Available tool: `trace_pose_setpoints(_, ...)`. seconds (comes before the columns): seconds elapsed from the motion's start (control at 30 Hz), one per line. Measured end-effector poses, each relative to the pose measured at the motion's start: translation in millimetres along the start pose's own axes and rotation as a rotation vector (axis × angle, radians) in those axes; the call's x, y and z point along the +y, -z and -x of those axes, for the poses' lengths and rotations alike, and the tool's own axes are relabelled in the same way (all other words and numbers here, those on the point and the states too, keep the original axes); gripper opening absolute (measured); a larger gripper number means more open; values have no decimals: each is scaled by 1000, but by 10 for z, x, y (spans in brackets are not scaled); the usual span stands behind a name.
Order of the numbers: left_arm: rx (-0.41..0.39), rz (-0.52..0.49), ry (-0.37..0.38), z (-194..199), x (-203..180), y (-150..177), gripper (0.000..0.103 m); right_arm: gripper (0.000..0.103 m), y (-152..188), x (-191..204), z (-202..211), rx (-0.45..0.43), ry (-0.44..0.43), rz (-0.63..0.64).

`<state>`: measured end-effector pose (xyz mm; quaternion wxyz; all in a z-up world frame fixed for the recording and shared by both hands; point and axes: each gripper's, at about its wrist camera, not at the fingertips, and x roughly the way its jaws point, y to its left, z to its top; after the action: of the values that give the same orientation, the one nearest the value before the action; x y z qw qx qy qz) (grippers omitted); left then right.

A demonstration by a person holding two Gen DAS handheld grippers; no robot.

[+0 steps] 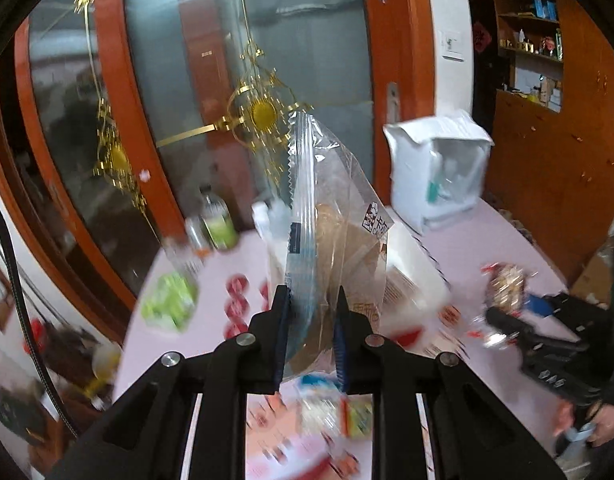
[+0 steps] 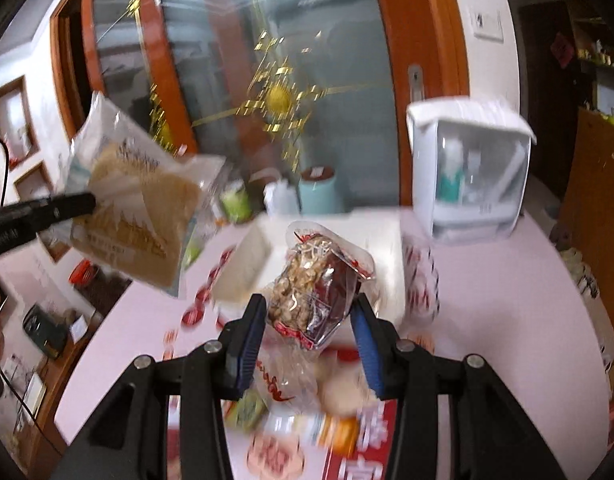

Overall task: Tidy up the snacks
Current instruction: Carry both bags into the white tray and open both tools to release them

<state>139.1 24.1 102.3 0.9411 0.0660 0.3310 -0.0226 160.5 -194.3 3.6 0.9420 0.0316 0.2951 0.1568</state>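
In the left wrist view my left gripper (image 1: 311, 328) is shut on the lower edge of a clear bag of brown bread (image 1: 335, 224), which stands upright above the pink table (image 1: 487, 240). The right wrist view shows this bread bag (image 2: 135, 208) at the left, with the left gripper (image 2: 73, 205) pinching it. My right gripper (image 2: 311, 336) is shut on a clear and red packet of nut brittle (image 2: 307, 288), held in the air over an open white box (image 2: 243, 264). From the left wrist view, the right gripper (image 1: 503, 320) and its nut packet (image 1: 507, 284) appear at the right.
A white lidded container (image 2: 471, 172) stands at the back right. A light blue tub (image 2: 321, 192) and a green bottle (image 2: 235, 200) stand by the glass door. Several blurred snack packets (image 2: 331, 428) lie below the fingers. A green packet (image 1: 169, 300) lies at the table's left edge.
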Motion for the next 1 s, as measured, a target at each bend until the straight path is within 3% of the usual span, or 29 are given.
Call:
trace_pose_setpoints(0.17,30,-32,-27,-643,123,-419,17,45,-473,-148,-471,-20,74,-100)
trace_pose_setpoints(0.33,81,-58,0,-1338,52,-570,18,45,-714,-206,-902,2,113,-101)
trace_pose_setpoints(0.67,240,-33,27,-2583,-92,-347,18,48,-774,-210,-1711,128,124,-60)
trace_pose_setpoints(0.83,313,-42,24,-2997,-132,-196,21,48,-646,-195,-1994,187,51,-62)
trace_pose_setpoints(0.87,323,-46,26,-3047,-149,-177,26,49,-613,-191,-2029,202,47,-65)
trace_pose_setpoints(0.9,335,-47,27,-3087,-147,-160,47,52,-577,-187,-2060,218,43,-66)
trace_pose_setpoints(0.93,347,-45,30,-3111,-139,-146,81,56,-535,-182,-2085,228,44,-67)
trace_pose_setpoints(0.97,353,-39,39,-3113,-120,-136,96,56,-505,-173,-2092,230,44,-67)
trace_pose_setpoints(1.0,347,-28,52,-3095,-95,-128,102,56,-477,-164,-2098,232,41,-67)
